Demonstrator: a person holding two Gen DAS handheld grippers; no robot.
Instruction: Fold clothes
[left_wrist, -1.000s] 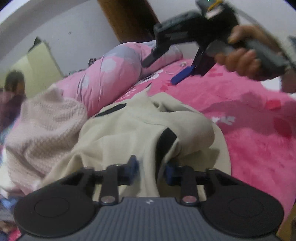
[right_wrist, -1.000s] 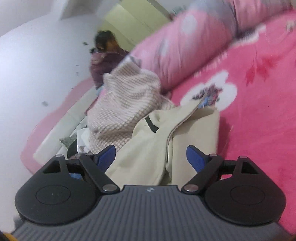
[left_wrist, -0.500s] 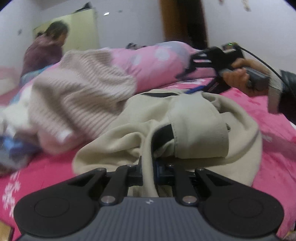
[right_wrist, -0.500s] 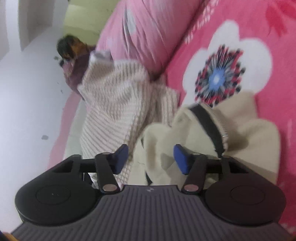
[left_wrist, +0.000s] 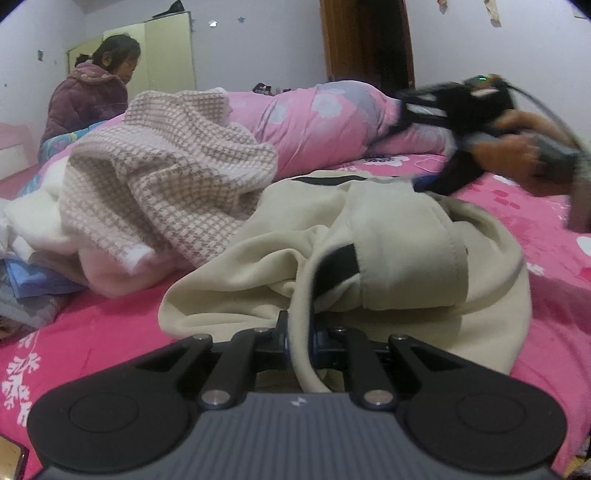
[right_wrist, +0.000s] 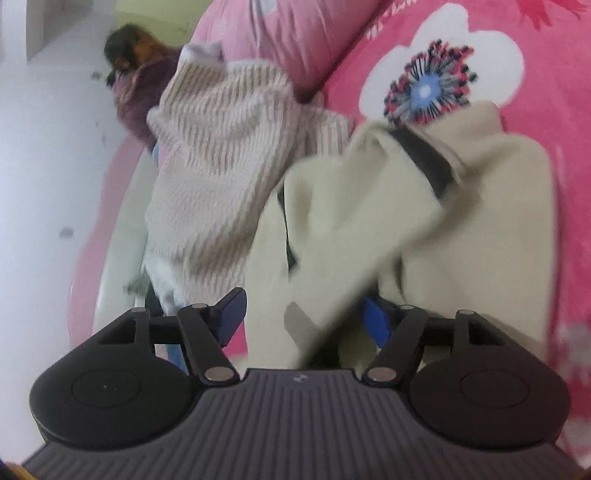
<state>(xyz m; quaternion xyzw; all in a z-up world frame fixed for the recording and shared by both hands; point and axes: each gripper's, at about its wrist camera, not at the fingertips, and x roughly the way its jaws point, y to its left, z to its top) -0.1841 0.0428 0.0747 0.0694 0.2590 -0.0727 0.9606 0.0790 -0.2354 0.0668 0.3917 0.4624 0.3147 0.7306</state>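
The left gripper (left_wrist: 300, 338) is pinched on a fold of the cream garment (left_wrist: 402, 258); its jaws have just eased apart slightly, yet the cloth is still clamped between the blue pads and trails down out of them toward the camera. From that grip the garment spreads away toward twelve and one o'clock, a rumpled mound on the pink bedspread (left_wrist: 96, 325), with a black band (left_wrist: 338, 266) showing in a crease just beyond the pads and another black strip along its far edge.

The right gripper (right_wrist: 303, 319) stands with its jaws apart, having just been opening. A blurred flap of the cream garment (right_wrist: 480, 206) runs between the blue fingers (right_wrist: 376, 325), lying against the right-hand one while the left-hand one is clear of it, so nothing is clamped. The rest of the garment lies from twelve to two o'clock of this gripper.

At ten o'clock of the left gripper a pink-and-white knitted sweater (left_wrist: 166, 177) is heaped beside the cream garment, touching it. Beyond, at twelve o'clock, lies a pink quilt (left_wrist: 325, 122). A person in a purple jacket (left_wrist: 88, 103) sits at eleven o'clock, near a pale green wardrobe (left_wrist: 170, 51).
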